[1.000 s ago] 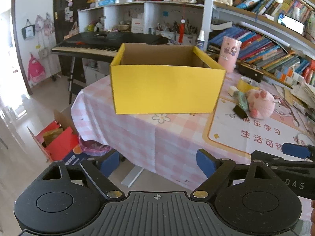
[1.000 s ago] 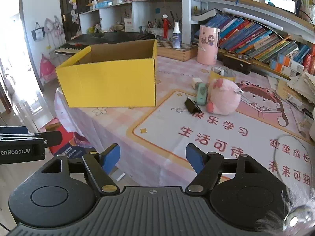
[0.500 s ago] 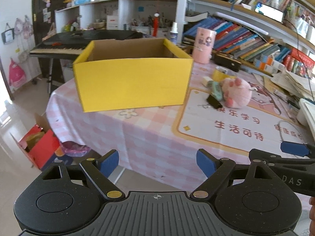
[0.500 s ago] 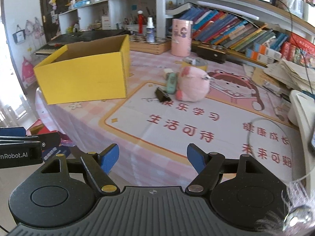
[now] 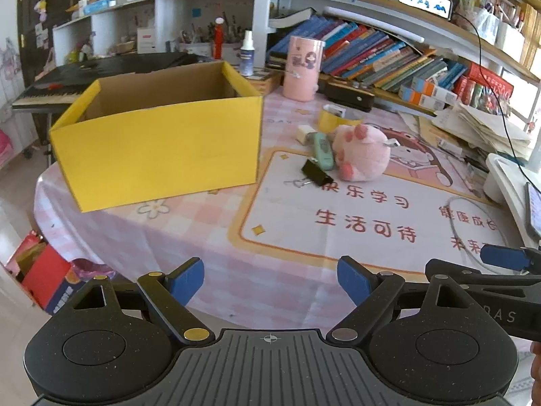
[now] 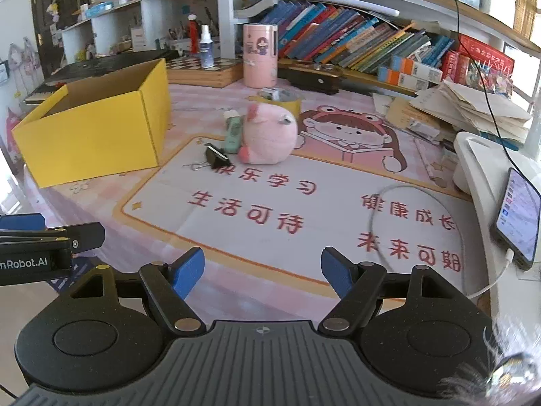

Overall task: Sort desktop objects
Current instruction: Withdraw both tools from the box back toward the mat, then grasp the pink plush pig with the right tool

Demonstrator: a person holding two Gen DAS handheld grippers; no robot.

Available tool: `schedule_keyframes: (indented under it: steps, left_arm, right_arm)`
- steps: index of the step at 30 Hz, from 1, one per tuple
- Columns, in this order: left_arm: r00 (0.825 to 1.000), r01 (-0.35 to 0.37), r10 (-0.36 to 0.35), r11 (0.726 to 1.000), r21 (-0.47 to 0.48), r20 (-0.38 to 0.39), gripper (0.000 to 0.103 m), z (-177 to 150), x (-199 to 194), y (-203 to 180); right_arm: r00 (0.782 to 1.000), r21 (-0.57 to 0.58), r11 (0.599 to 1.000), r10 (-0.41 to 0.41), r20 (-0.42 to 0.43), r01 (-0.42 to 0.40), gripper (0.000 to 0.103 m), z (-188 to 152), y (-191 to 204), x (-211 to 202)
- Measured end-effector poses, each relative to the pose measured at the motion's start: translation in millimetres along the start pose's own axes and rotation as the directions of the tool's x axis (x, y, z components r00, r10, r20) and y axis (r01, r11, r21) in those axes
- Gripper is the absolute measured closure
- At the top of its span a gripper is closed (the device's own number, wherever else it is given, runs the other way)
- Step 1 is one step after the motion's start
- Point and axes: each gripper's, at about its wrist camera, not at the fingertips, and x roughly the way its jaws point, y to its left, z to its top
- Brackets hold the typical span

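An open yellow cardboard box (image 5: 159, 155) (image 6: 91, 138) stands on the left of the table, nothing visible inside. To its right lie a pink plush pig (image 5: 363, 157) (image 6: 268, 137), a green stapler-like object (image 5: 323, 150) (image 6: 234, 133), a black binder clip (image 5: 316, 176) (image 6: 217, 159), a small white eraser (image 5: 304, 132) and a yellow tape roll (image 5: 333, 118) (image 6: 282, 99). My left gripper (image 5: 270, 279) and right gripper (image 6: 262, 269) both hover open over the table's near edge, nothing between their fingers.
A pink cylinder tin (image 5: 302, 67) (image 6: 260, 55), a spray bottle (image 6: 206, 50) and rows of books (image 6: 355, 47) line the back. A phone on a cable (image 6: 517, 216) and paper stacks (image 6: 473, 108) sit at the right. A keyboard piano (image 5: 67, 81) stands behind the box.
Both grippers have swung to the right along the table's near edge; the yellow box has shifted left in both views and the plush pig group has come nearer the centre. Jaws unchanged.
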Motion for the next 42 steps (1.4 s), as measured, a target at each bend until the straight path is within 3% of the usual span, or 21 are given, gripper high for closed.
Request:
schedule_keyframes:
  steps: [14,26,42]
  left_arm:
    - [0.999,-0.032,0.032,0.999,-0.010,-0.017,0.015,25,34,-34]
    - [0.994,-0.106,0.105,0.993,-0.058,-0.023,0.015,48,67,-53]
    - [0.967,-0.252,0.247,0.962,-0.107,-0.059,0.015,59,79,-53]
  right_arm:
    - [0.998,-0.028,0.998,0.054,-0.028,-0.054,0.027,32,-37,40]
    - [0.989,-0.088,0.985,0.147,-0.034,-0.149,0.022,68,-60,87]
    - [0.964,-0.123,0.956,0.263,-0.045,-0.266,0.016,116,-58,155]
